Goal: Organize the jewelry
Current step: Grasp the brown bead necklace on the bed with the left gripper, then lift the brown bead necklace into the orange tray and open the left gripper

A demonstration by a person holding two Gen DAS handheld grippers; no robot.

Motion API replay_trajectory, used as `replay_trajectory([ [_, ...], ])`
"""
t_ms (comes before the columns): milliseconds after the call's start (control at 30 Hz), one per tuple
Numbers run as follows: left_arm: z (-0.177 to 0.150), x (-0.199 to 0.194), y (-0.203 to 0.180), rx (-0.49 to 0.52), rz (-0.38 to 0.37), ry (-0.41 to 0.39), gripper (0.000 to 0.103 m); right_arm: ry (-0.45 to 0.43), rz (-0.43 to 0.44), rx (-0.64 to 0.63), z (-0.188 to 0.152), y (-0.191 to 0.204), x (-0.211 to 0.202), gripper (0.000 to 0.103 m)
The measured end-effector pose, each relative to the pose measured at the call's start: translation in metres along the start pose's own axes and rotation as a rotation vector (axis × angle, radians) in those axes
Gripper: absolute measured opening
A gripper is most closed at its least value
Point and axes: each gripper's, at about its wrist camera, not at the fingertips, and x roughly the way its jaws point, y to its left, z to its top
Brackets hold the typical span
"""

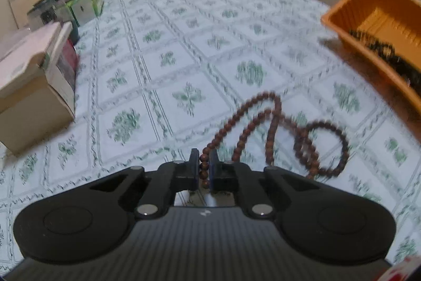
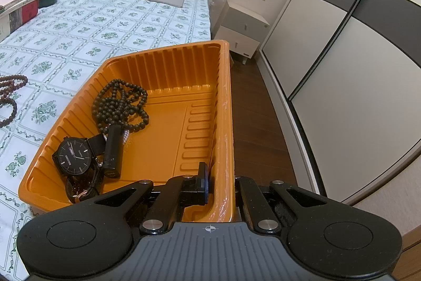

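Partly done: orange tray point(image 2: 168, 65) already holds dark beads point(image 2: 119, 104), watch point(image 2: 75, 154), black tube point(image 2: 112, 149). Right gripper point(image 2: 219, 183) clamps tray rim. Left gripper point(image 1: 204, 167) pinches brown bead necklace point(image 1: 263, 123) on bedsheet point(image 1: 158, 57) beside tray; transfer left.

One orange tray point(image 2: 168, 62) ahead of the right tongs holds one dark bead string point(image 2: 119, 102), one black watch point(image 2: 75, 154) and one black tube point(image 2: 113, 150). One brown bead string point(image 1: 263, 123) lies ahead of the left tongs.
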Motion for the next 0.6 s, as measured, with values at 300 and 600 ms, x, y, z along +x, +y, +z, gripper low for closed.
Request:
replay_trajectory([
  [300, 0.061, -0.071, 0.003, 0.015, -0.022, -0.189, 0.006, -0.002, -0.003, 0.001, 0.001, 0.000, -0.001, 0.004],
  [600, 0.113, -0.121, -0.007, 0.077, -0.063, -0.307, 0.006, -0.010, 0.000, -0.005, 0.003, 0.001, -0.004, 0.004],
])
